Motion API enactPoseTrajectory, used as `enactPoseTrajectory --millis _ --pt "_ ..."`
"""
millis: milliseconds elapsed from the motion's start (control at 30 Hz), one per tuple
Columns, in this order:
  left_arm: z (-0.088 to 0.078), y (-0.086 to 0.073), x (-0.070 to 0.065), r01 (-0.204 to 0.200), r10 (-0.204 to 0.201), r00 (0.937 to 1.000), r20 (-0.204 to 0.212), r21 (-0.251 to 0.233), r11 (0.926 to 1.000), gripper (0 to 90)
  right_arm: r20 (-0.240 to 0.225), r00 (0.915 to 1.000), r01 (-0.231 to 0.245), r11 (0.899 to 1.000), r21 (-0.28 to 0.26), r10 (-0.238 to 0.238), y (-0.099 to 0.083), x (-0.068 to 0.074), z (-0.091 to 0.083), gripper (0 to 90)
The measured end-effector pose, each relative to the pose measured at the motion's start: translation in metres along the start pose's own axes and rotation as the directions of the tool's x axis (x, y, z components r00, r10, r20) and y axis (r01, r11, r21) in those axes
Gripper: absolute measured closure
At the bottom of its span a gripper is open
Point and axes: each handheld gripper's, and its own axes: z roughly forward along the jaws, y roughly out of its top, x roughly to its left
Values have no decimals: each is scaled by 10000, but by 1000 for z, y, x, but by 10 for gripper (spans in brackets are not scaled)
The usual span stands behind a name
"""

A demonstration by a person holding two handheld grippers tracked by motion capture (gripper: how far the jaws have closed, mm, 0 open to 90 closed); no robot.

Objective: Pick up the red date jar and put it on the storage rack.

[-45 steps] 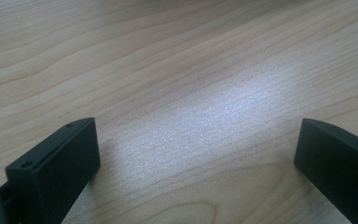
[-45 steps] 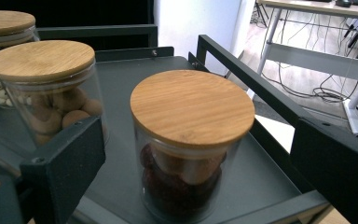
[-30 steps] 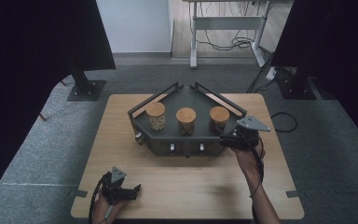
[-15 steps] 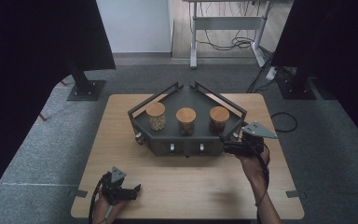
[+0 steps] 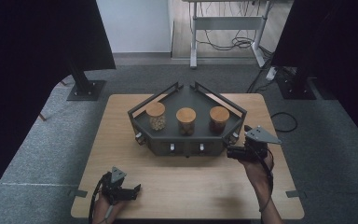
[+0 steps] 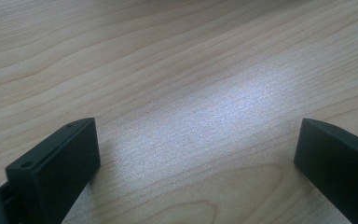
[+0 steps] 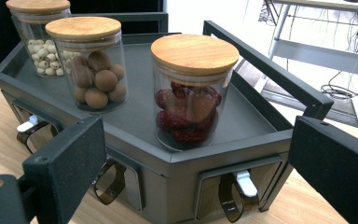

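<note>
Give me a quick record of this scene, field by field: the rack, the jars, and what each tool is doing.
Rack: dark metal tray stand on the wooden table, scoop drawers along its front
Left jar: small pale round pieces, wooden lid
Middle jar: brown balls, wooden lid
Right jar: dark red dried fruit, wooden lid
Right tool: open, at the rack's right front corner, facing the right jar
Left tool: open, over bare table near the front edge

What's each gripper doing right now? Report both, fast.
Left gripper: open, holding nothing, low over the bare table.
Right gripper: open, holding nothing, aimed at the jar of red fruit on the dark rack.
</note>
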Motion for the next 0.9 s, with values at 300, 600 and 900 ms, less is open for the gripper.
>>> enactPoseTrajectory --millis 300,600,900 --pt "0 0 0 0 0 10000 1 2 10000 0 -48 9999 -98 10000 -2 98 -6 0 -7 37" --pt "0 0 0 -4 4 10000 1 1 10000 0 14 9997 -255 9997 -66 255 -16 -2 -16 39" --pt "0 0 0 -3 3 10000 -1 -2 10000 0 64 9995 -315 9995 -14 315 -25 -4 -25 44"
